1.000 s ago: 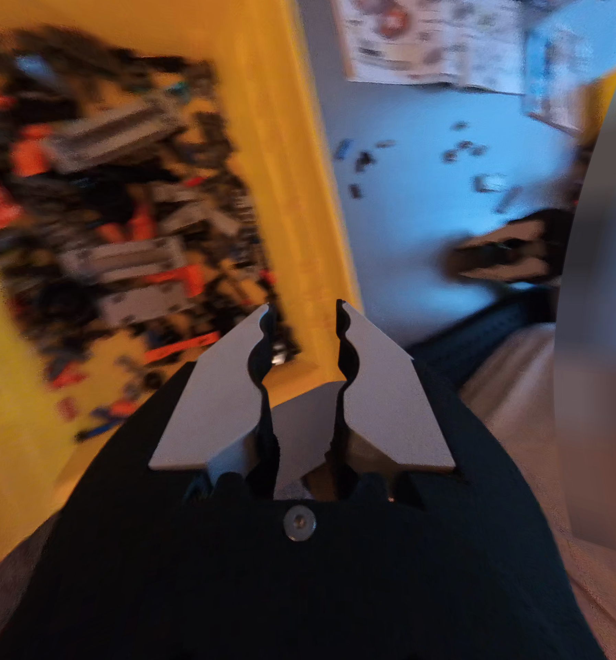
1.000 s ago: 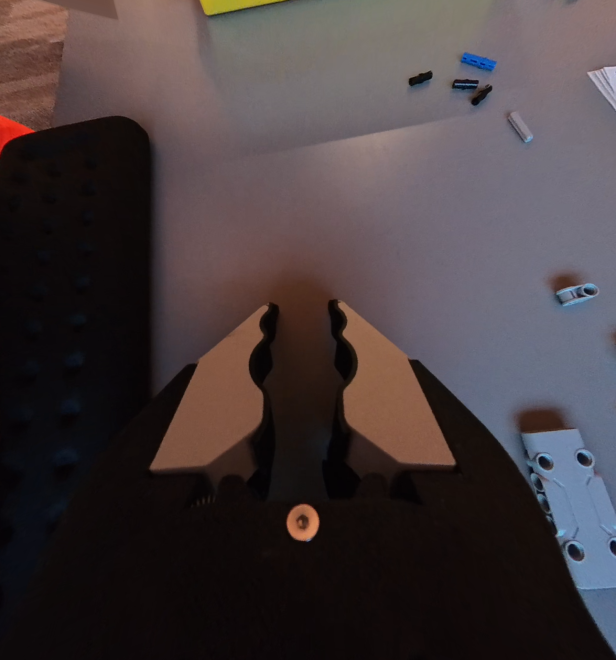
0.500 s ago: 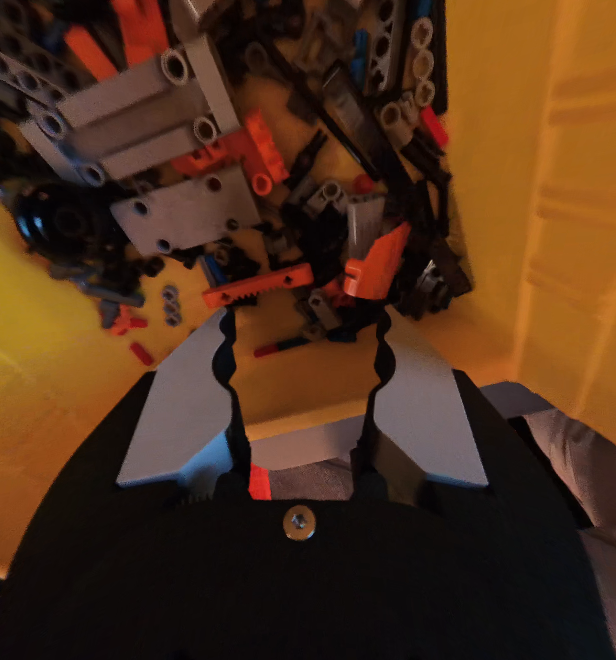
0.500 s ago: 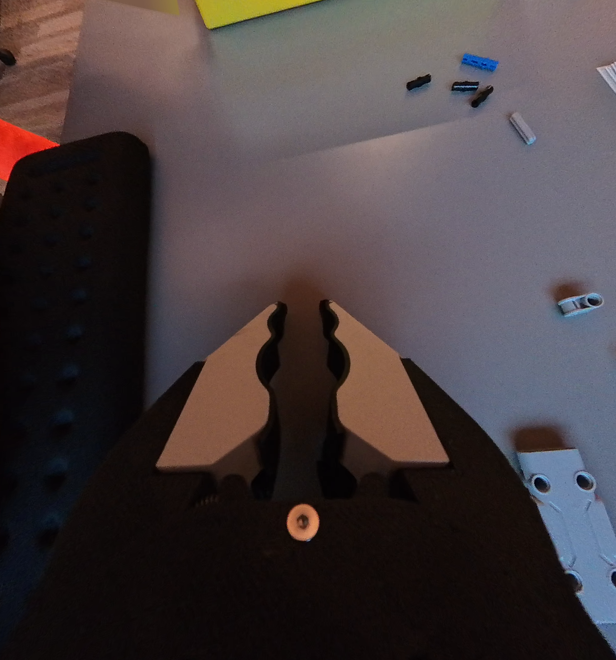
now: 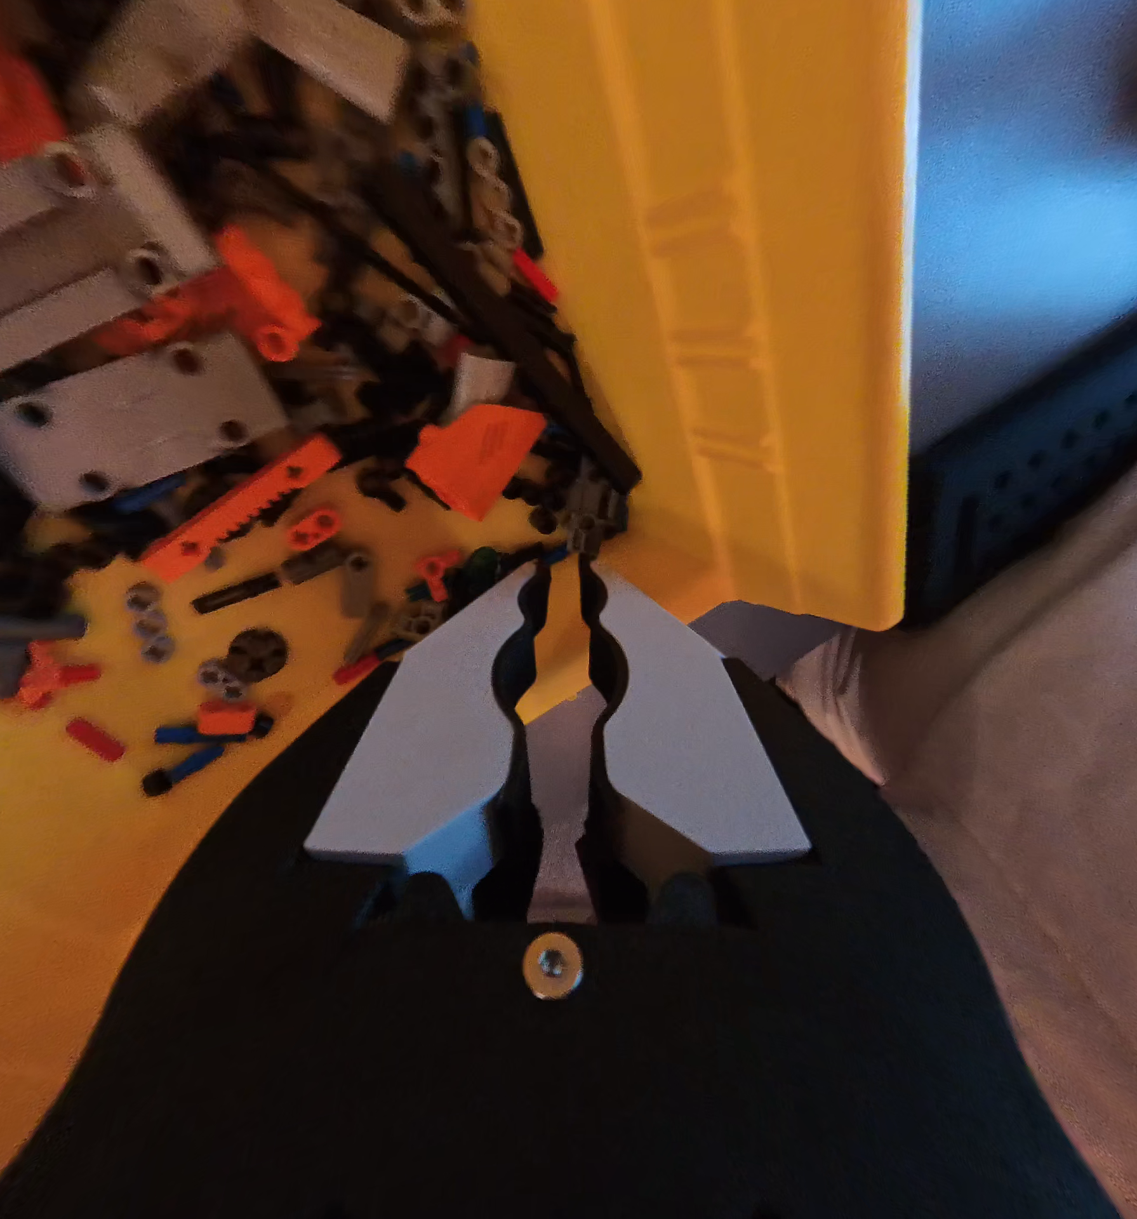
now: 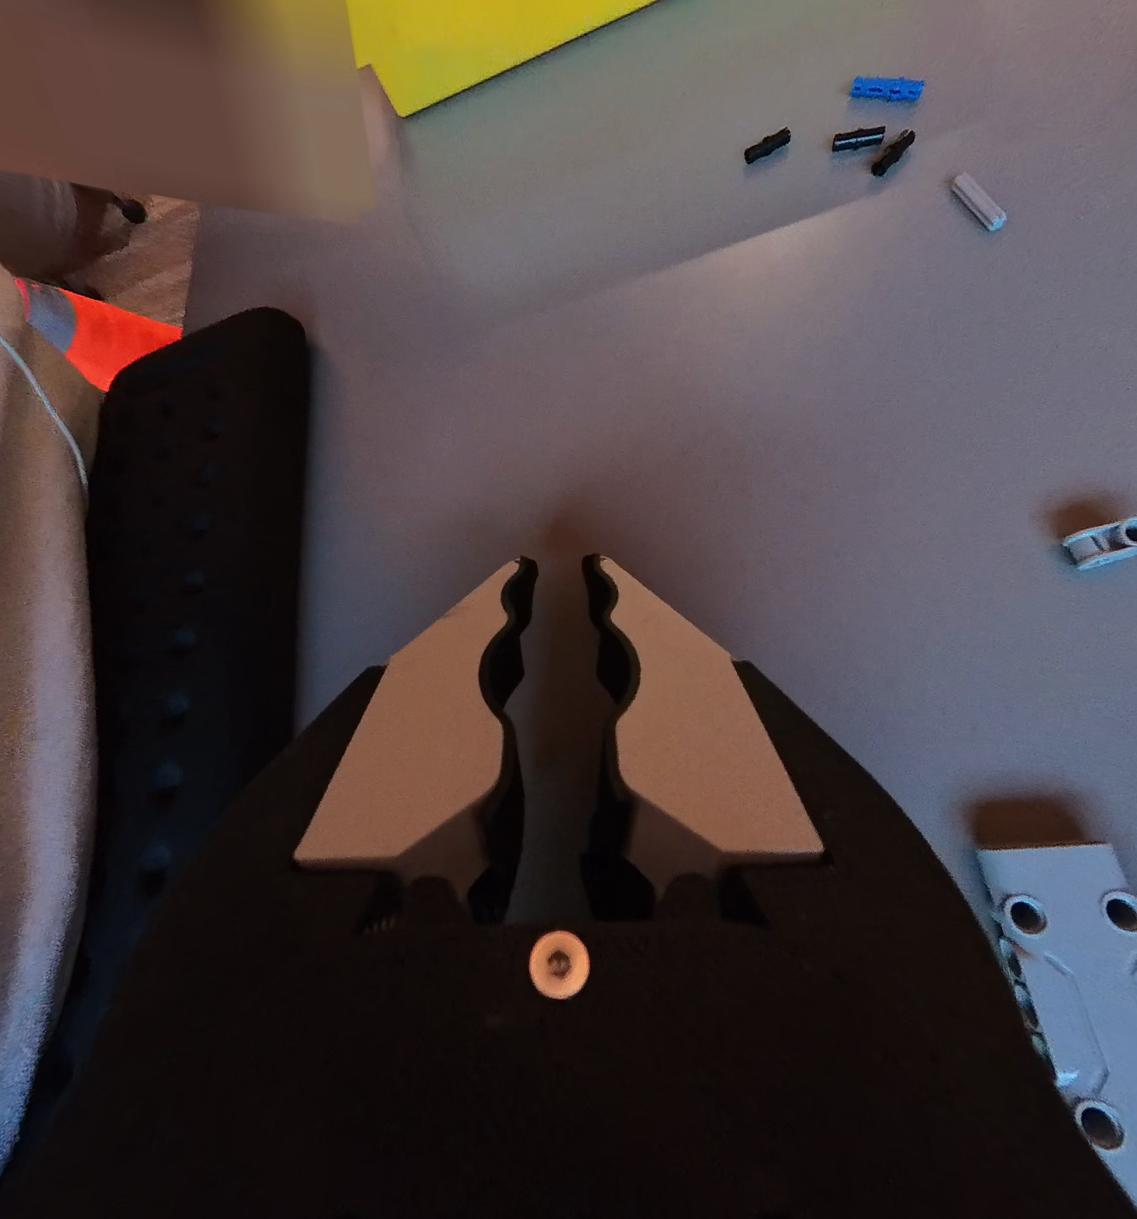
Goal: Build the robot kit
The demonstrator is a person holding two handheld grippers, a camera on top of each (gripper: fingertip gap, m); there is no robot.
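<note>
My left gripper (image 5: 562, 568) reaches into a yellow bin (image 5: 717, 316) full of loose building-toy parts. Its jaws are drawn in to a narrow gap, and the tips pinch the near end of a small dark grey connector (image 5: 590, 518) in the bin's corner against the wall. An orange panel (image 5: 476, 455) and an orange toothed bar (image 5: 242, 504) lie just left of it. My right gripper (image 6: 559, 561) hovers low over the bare grey table (image 6: 717, 409). It is empty, with its jaws a small gap apart.
On the table in the right wrist view lie a grey plate with holes (image 6: 1080, 976), a small grey connector (image 6: 1110, 542), a grey pin (image 6: 978, 201), three black pins (image 6: 856, 140) and a blue piece (image 6: 885, 88). A black perforated pad (image 6: 196, 528) sits at the left edge. Some 30 cm of space lies between my two pairs of fingers. To the orange toothed bar (image 5: 242, 504): left tips about 8 cm, right tips about 40 cm.
My left gripper swung into the bin, opened wide, then moved to the corner and closed to a narrow gap on the grey connector. My right gripper's jaws narrowed and it shifted slightly.
</note>
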